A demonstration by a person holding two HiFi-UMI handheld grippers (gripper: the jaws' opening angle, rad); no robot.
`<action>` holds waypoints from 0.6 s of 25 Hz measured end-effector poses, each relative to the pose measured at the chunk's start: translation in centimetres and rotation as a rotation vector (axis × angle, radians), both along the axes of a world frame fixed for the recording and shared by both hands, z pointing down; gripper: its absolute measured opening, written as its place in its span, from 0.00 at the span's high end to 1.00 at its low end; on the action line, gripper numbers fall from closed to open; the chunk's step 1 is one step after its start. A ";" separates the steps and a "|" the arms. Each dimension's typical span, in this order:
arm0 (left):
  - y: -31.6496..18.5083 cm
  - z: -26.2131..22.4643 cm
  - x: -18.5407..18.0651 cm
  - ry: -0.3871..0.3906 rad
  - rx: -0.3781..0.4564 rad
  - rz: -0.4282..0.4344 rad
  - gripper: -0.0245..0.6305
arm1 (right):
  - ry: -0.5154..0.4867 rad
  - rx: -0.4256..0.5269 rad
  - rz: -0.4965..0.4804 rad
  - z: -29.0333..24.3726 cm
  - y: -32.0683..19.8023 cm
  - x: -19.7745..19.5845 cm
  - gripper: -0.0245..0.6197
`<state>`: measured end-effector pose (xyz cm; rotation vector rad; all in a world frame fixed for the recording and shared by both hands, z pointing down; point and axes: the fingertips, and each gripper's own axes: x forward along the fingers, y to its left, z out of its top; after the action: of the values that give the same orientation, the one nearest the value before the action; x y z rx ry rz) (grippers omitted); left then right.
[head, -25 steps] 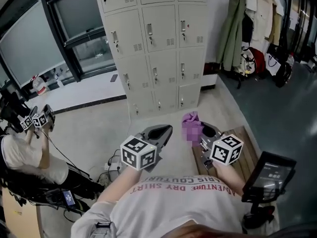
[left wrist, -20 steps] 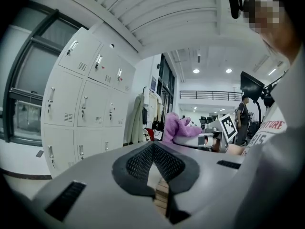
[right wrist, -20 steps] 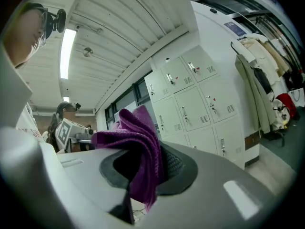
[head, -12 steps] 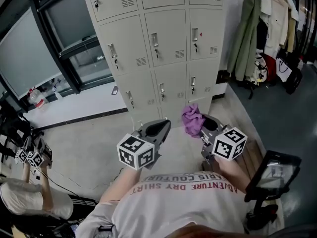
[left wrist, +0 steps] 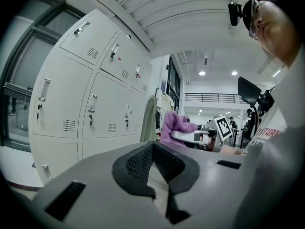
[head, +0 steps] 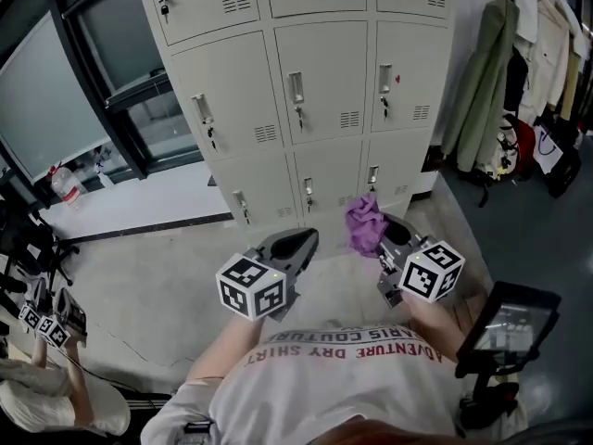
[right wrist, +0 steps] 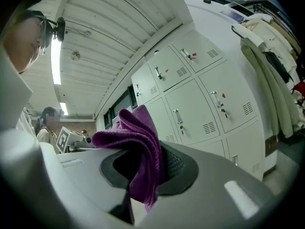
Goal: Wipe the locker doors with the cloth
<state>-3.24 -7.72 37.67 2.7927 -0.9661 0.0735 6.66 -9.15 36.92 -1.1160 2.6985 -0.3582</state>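
A block of cream metal lockers (head: 315, 91) with small handles stands ahead of me, its doors (right wrist: 193, 104) shut. A crumpled purple cloth (head: 365, 224) is pinched in my right gripper (head: 382, 233), which is shut on it a short way in front of the lower doors. The cloth (right wrist: 138, 149) bunches up out of the jaws in the right gripper view. My left gripper (head: 295, 245) hangs level beside it to the left, shut and holding nothing. The cloth (left wrist: 175, 127) and right gripper show past it in the left gripper view.
Coats (head: 482, 82) hang on a rack right of the lockers. A dark-framed window (head: 74, 100) runs along the left. Another person with marker cubes (head: 42, 318) sits at the lower left. A screen on a stand (head: 505, 327) is at my right. The floor is pale grey.
I have moved closer to the lockers, which now fill more of the head view. Both grippers keep their pose, the cloth still in the right one.
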 end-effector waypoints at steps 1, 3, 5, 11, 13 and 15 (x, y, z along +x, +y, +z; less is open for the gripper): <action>-1.8 -0.2 0.0 -0.001 0.003 -0.006 0.96 | -0.016 0.009 -0.002 -0.5 -1.9 0.2 0.85; -5.8 -0.8 0.1 -0.003 0.008 -0.023 0.96 | -0.049 0.016 -0.023 -1.2 -5.8 0.2 0.85; -9.8 -1.7 0.2 -0.005 0.018 -0.039 0.96 | -0.068 0.015 -0.050 -2.0 -9.9 0.2 0.85; -19.1 -3.4 -0.4 0.004 0.038 -0.111 0.96 | -0.036 0.011 -0.110 -3.3 -19.8 -0.4 0.85; -20.9 -3.3 -0.7 0.000 0.039 -0.125 0.96 | -0.027 0.013 -0.127 -3.0 -21.8 -1.1 0.85; -22.3 -3.1 -0.9 -0.005 0.039 -0.130 0.96 | -0.019 0.020 -0.135 -2.7 -23.4 -1.8 0.85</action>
<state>-4.17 -30.03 34.56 2.7570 -1.1599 0.0449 4.88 -32.55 34.21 -0.9233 2.7613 -0.3605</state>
